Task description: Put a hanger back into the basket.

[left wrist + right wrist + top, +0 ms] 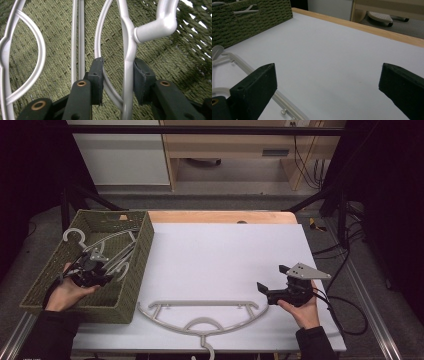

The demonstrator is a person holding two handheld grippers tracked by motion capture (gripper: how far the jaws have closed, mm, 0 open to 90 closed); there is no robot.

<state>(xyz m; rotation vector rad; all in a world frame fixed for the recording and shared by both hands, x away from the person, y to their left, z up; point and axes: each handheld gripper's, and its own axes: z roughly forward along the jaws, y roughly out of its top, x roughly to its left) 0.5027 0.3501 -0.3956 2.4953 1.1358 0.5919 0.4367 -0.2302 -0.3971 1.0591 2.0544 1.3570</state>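
Both grippers are black, the right gripper (274, 278) topped by a grey three-cornered plate with small holes and trailing a black cable toward four o'clock, the left gripper (118, 75) showing brass-coloured rivets on its arms, and the person wears dark long sleeves.

Room dim; light falls mainly on the bench (225, 255), white-topped with a wooden edge at 12 o'clock. Beyond it, grey floor (200, 200), a white cabinet (120, 155) at 11 o'clock, a wooden desk (240, 145) at 12 o'clock. Black cables (345, 250) trail at 3 o'clock.
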